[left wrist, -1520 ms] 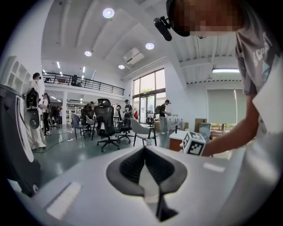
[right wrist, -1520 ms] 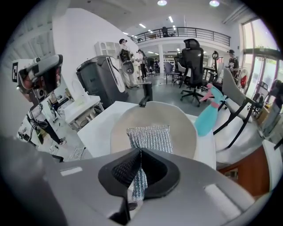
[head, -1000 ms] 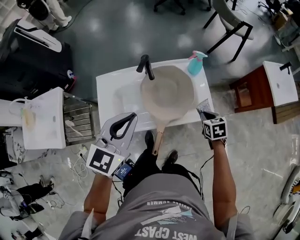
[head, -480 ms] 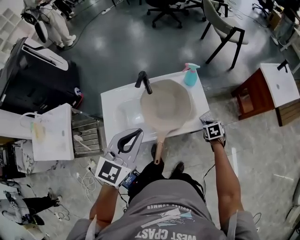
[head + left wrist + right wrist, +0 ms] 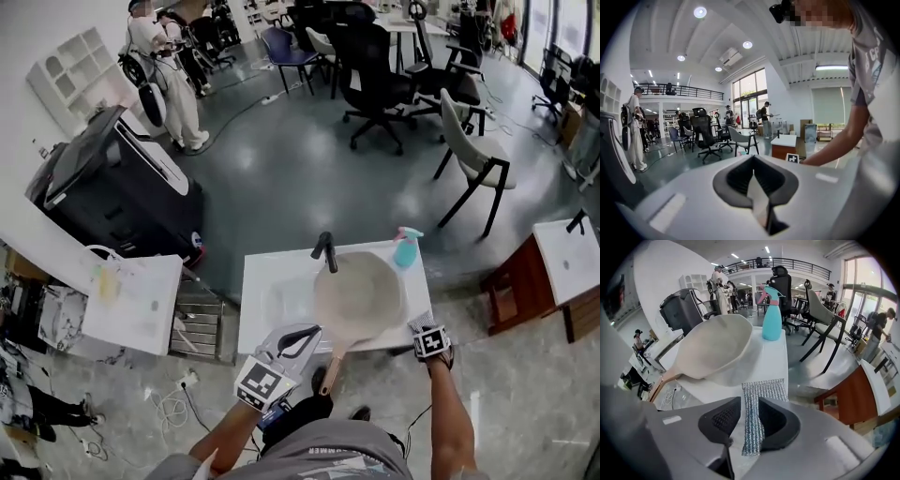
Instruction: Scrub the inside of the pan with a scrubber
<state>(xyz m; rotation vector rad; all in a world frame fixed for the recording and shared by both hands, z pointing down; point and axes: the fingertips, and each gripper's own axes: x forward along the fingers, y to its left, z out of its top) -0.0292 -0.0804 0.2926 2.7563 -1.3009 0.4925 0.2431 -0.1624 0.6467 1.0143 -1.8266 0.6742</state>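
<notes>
Scrubber-gripping step; scrubbing not begun. Your right gripper (image 5: 749,420) jaws opening, scrubber (image 5: 757,394) loose between. Left gripper (image 5: 757,187) closed, empty. Next: clamp scrubber, carry left into pan (image 5: 715,350).

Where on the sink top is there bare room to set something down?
Free: the left part of the sink top, from its left edge to the faucet and pan. Crowded: the right side. The pan fills the middle, the spray bottle holds the back corner, and the scrubber is at the front corner, between the right tool's opening jaws.
</notes>
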